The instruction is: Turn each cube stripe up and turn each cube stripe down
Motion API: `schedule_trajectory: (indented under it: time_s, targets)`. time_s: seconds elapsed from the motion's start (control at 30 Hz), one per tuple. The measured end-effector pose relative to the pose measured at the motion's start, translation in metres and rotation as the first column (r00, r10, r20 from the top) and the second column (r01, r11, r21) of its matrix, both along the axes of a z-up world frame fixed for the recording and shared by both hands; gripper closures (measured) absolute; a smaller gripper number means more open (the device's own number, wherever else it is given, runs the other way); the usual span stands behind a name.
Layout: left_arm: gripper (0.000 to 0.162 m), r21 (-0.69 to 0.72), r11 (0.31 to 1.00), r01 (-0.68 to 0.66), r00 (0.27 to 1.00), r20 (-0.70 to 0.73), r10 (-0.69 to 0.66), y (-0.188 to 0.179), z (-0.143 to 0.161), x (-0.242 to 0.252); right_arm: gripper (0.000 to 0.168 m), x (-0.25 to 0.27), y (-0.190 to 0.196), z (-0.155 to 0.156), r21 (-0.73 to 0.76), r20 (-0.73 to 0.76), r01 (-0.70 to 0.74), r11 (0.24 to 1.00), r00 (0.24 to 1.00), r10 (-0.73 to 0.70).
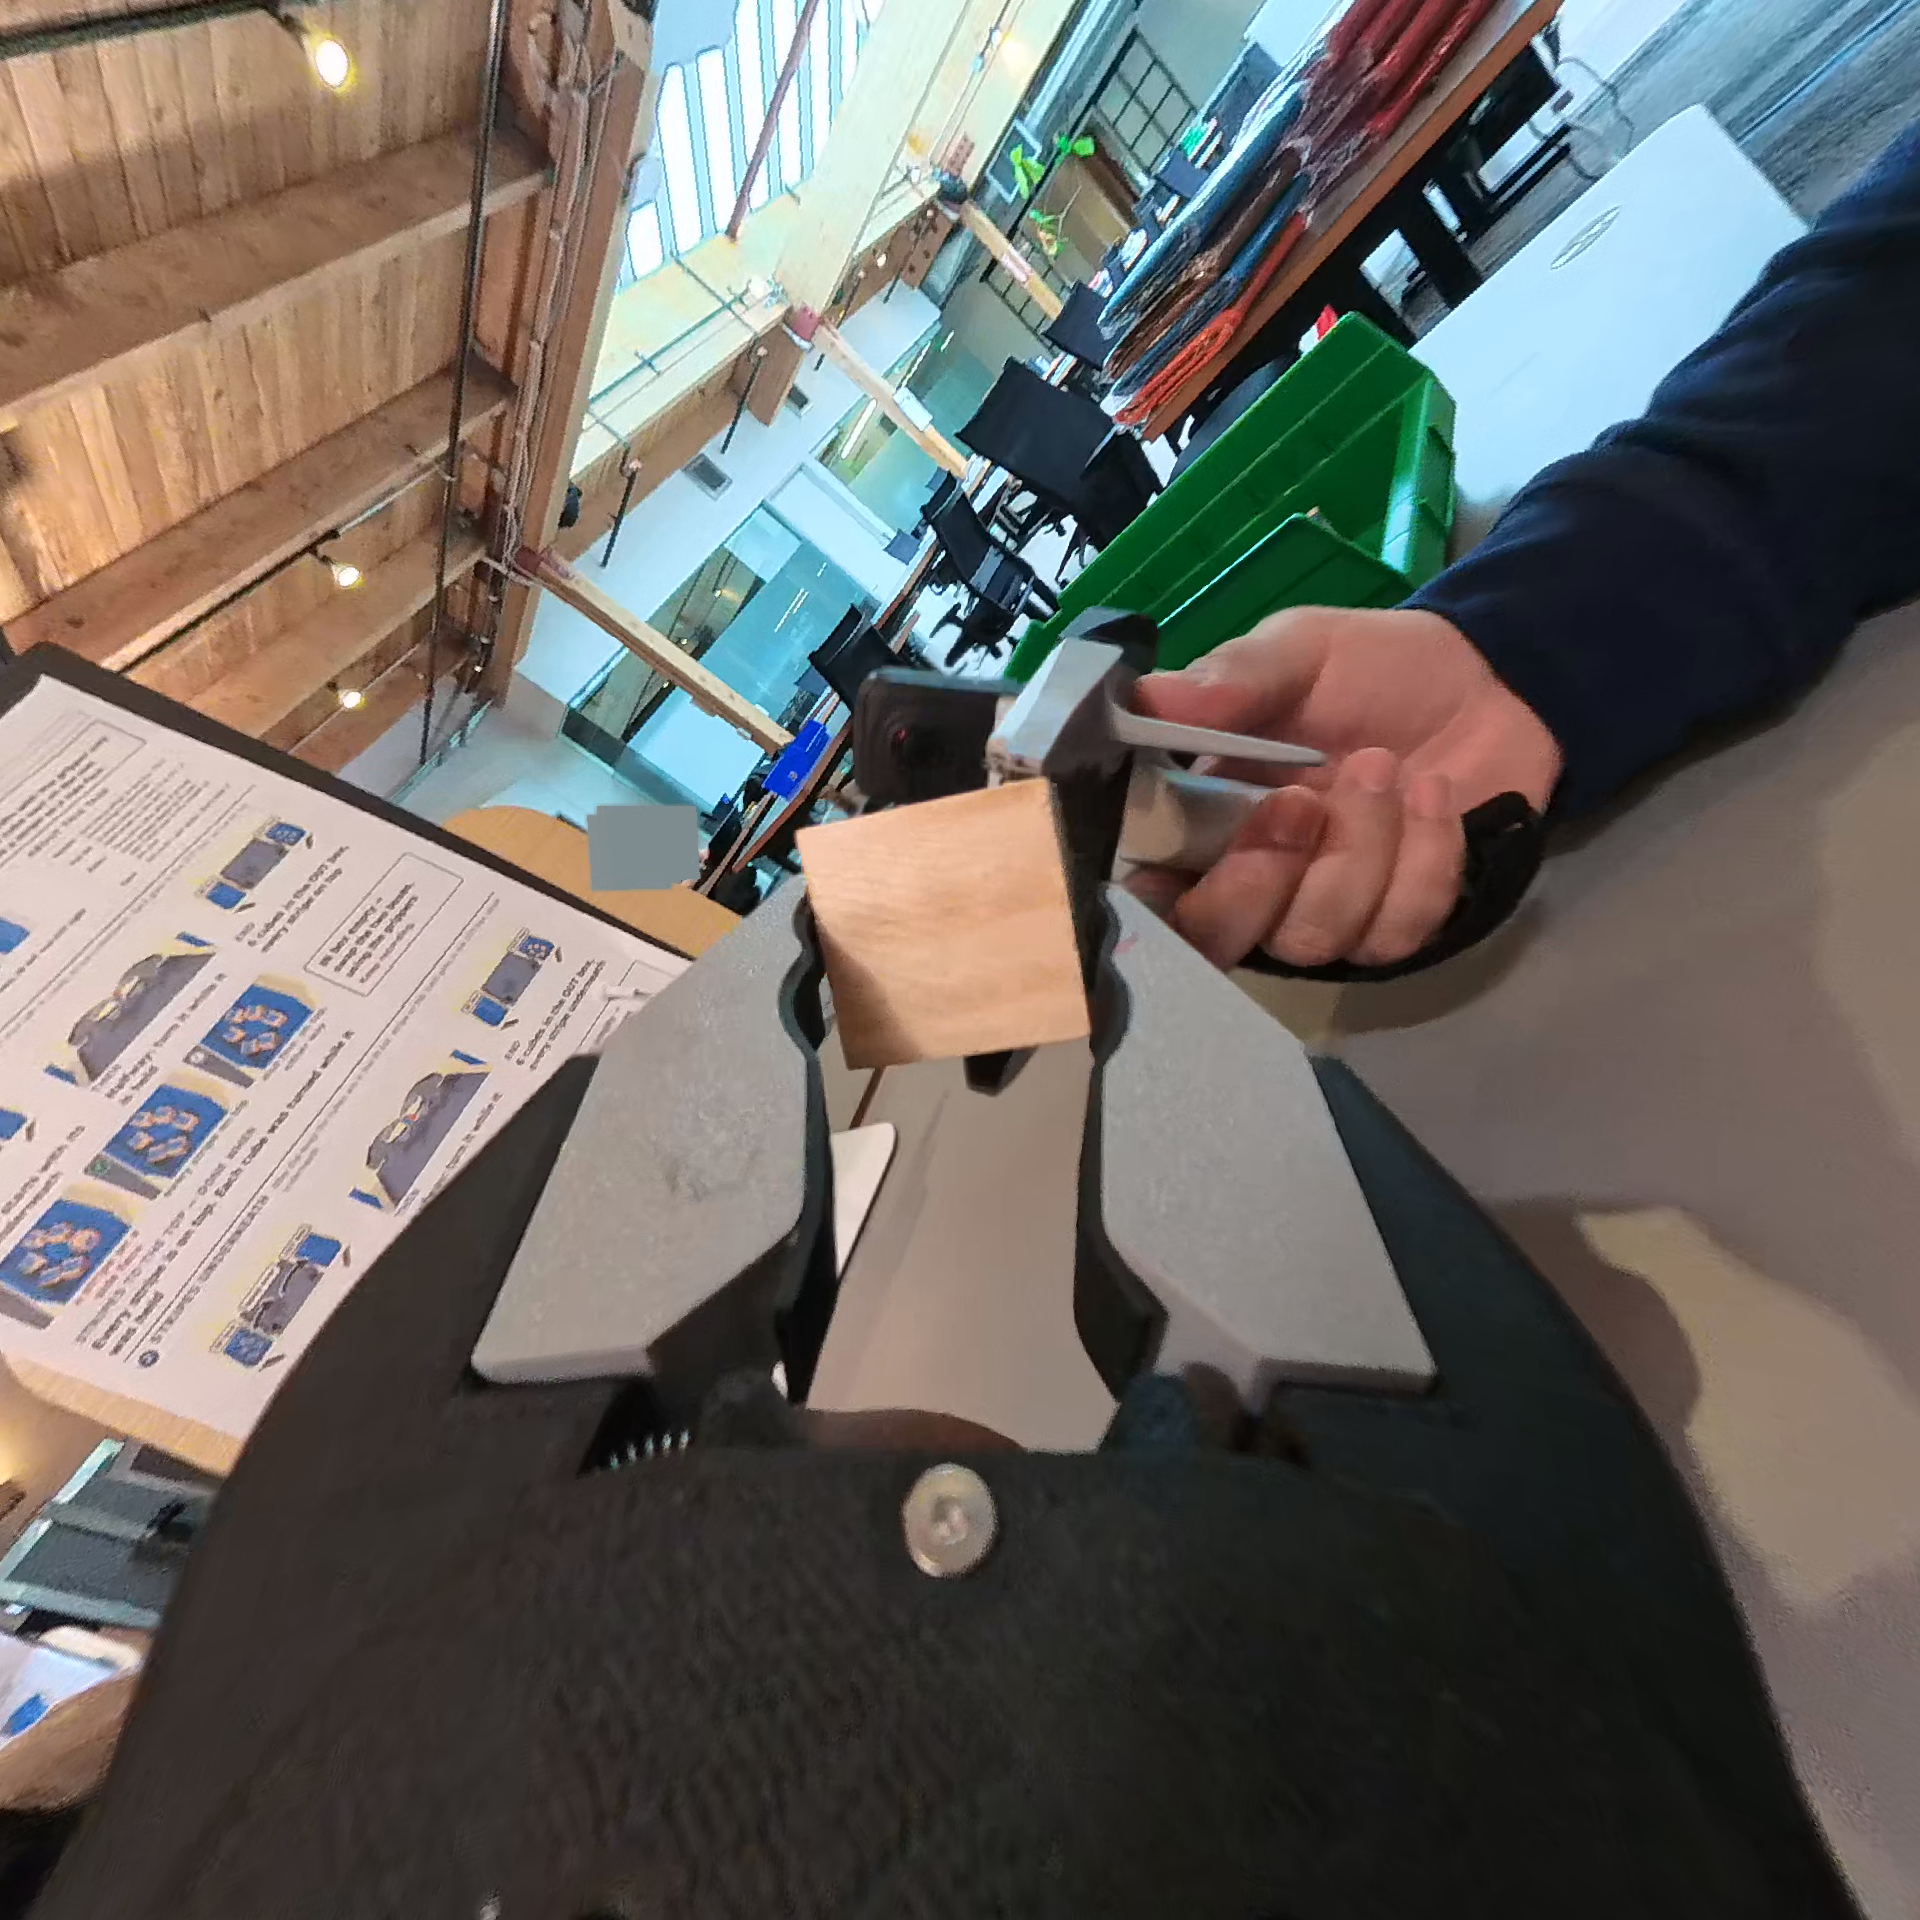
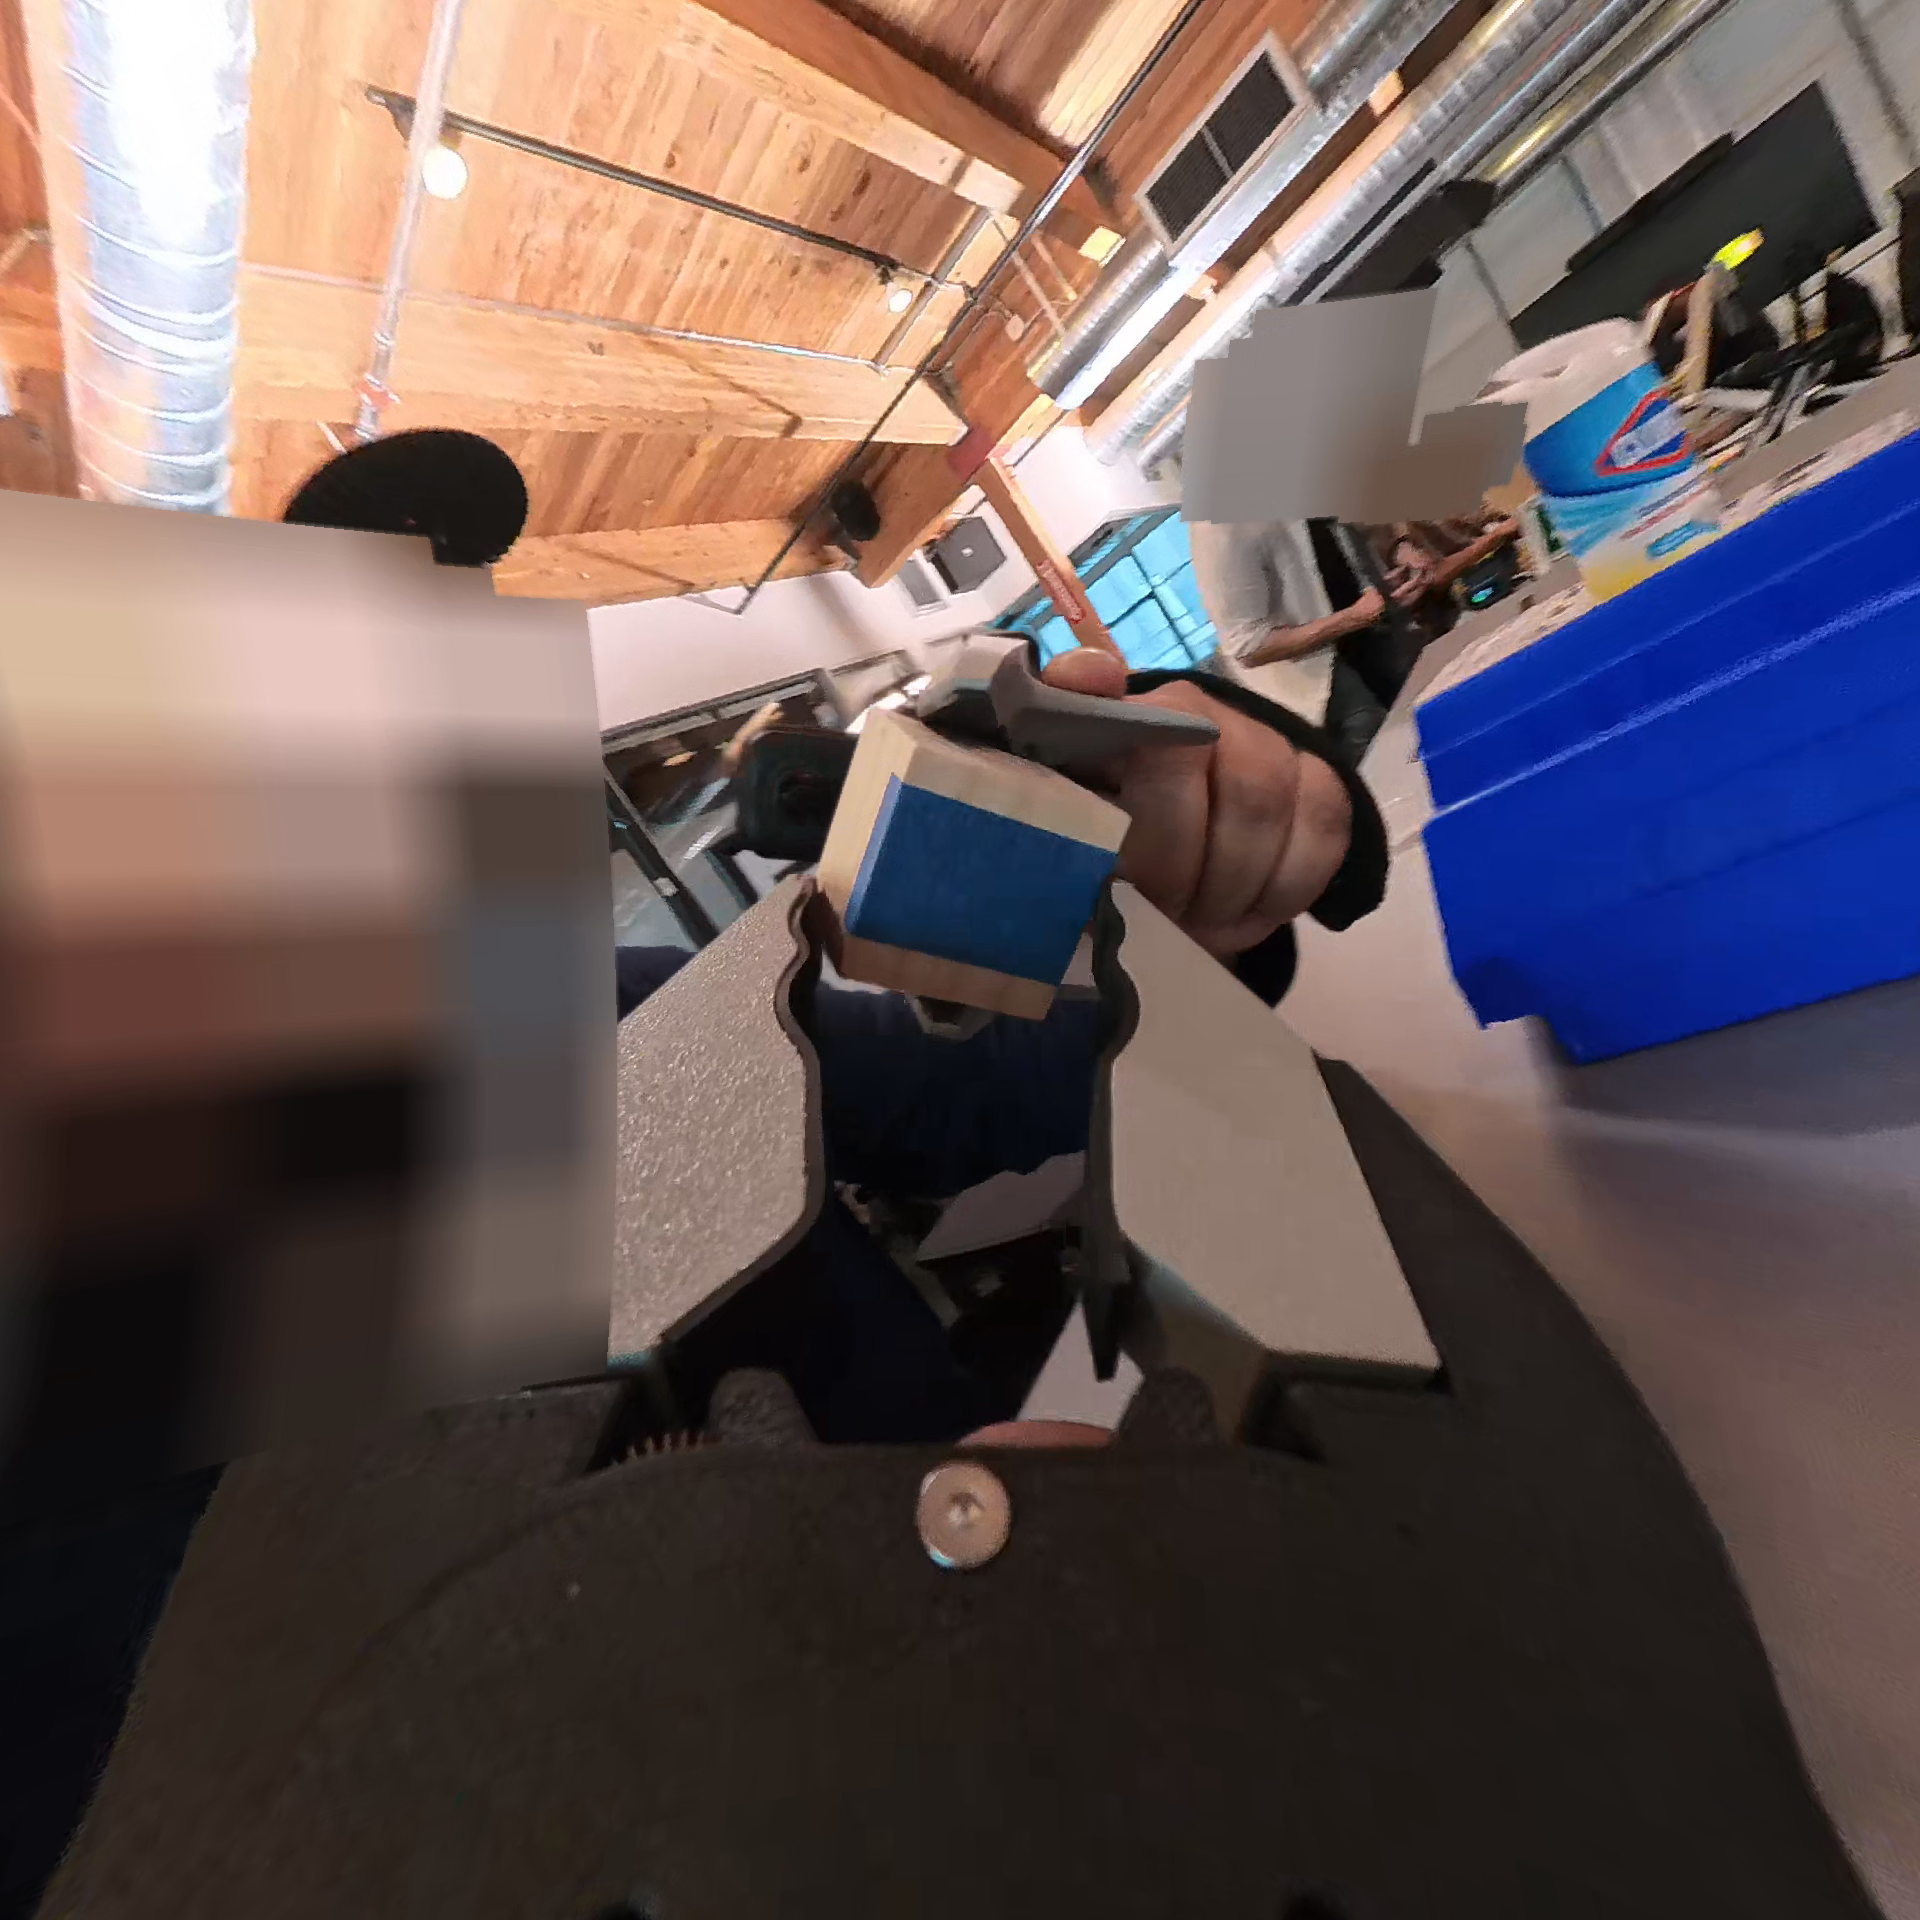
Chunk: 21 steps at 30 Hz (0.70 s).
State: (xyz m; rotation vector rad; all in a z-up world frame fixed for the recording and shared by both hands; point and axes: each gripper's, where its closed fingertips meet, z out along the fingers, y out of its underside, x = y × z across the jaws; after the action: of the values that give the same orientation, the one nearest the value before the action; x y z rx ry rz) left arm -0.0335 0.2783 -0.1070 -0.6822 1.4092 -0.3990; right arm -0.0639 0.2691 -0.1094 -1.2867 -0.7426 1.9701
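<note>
A wooden cube [image 1: 940,925] is held in mid air between both grippers. In the left wrist view it shows a plain wood face. In the right wrist view the cube [image 2: 971,894] shows a face with a broad blue stripe. My left gripper [image 1: 951,966] has both fingertips against the cube's sides. My right gripper [image 2: 956,935] is also closed on it, across the other pair of sides. Each view shows the other gripper behind the cube, held by a hand [image 1: 1340,790].
A printed instruction sheet [image 1: 208,1039] lies to the left. Green bins [image 1: 1299,499] stand on the grey table [image 1: 1662,1143]. Blue bins [image 2: 1683,831] and a wipes canister [image 2: 1600,468] are at the right. A person [image 2: 1278,603] stands in the background.
</note>
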Motion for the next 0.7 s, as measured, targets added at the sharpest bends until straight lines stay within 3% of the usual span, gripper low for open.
schedule_trajectory:
  time_s: [0.17, 0.37, 0.7]
  targets:
    - [0.117, 0.012, 0.999, -0.04, 0.999, 0.004, 0.04, 0.005, -0.002, -0.002, 0.122, 0.001, 0.007, -0.003, 0.13, 0.068, 0.142, 0.981, 0.986, -0.152]
    - [0.118, -0.011, 0.999, -0.039, 0.998, -0.046, 0.039, 0.007, -0.007, -0.004, 0.121, -0.001, 0.01, -0.009, 0.228, 0.136, 0.202, 0.952, 0.962, -0.237]
    - [0.118, 0.021, 0.999, -0.043, 0.999, -0.018, 0.043, 0.009, -0.012, -0.006, 0.125, -0.001, 0.012, -0.011, 0.143, 0.136, 0.174, 0.974, 0.972, -0.193]
